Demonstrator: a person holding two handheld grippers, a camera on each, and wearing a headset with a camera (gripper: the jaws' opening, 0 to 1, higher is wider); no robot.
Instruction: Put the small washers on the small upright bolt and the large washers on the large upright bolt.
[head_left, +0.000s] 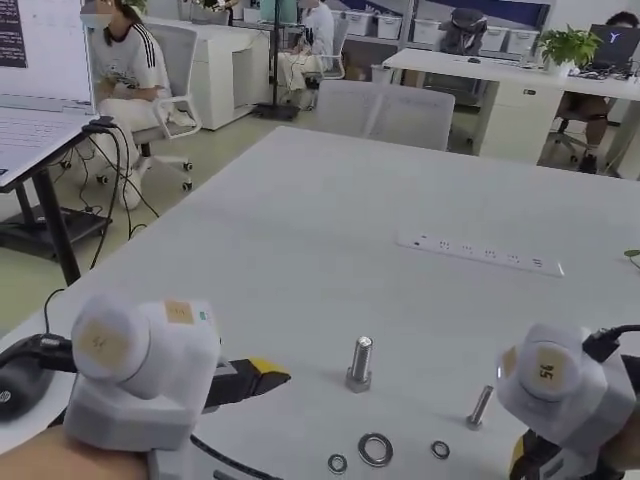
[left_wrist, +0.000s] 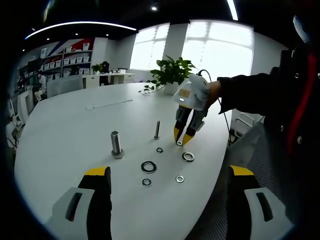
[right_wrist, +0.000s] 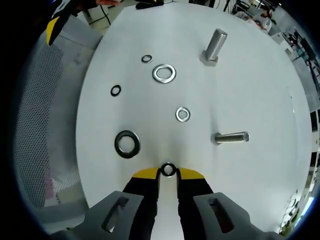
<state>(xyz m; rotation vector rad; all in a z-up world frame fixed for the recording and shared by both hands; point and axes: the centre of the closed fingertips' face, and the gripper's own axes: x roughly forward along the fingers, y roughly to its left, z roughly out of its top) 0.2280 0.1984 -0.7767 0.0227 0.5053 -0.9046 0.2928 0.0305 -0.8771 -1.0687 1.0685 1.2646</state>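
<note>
- Underneath, a smooth white table carries the steel hardware.
- Left gripper: yellow-tipped jaws spread wide, holding nothing.
- Right gripper: jaws almost closed, pinching a small washer at the tabletop. Its white housing blocks the tips in the head view.
- Large bolt stands hex head down, with the slim small bolt near it.
- Large washers, one bright and one dark, lie flat among loose small rings. The gripper views take in five loose pieces, the head view three.

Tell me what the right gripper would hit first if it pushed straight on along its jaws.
Probably the bare table just past its tips: the right gripper, pinching a small washer, points steeply down at it.
</note>
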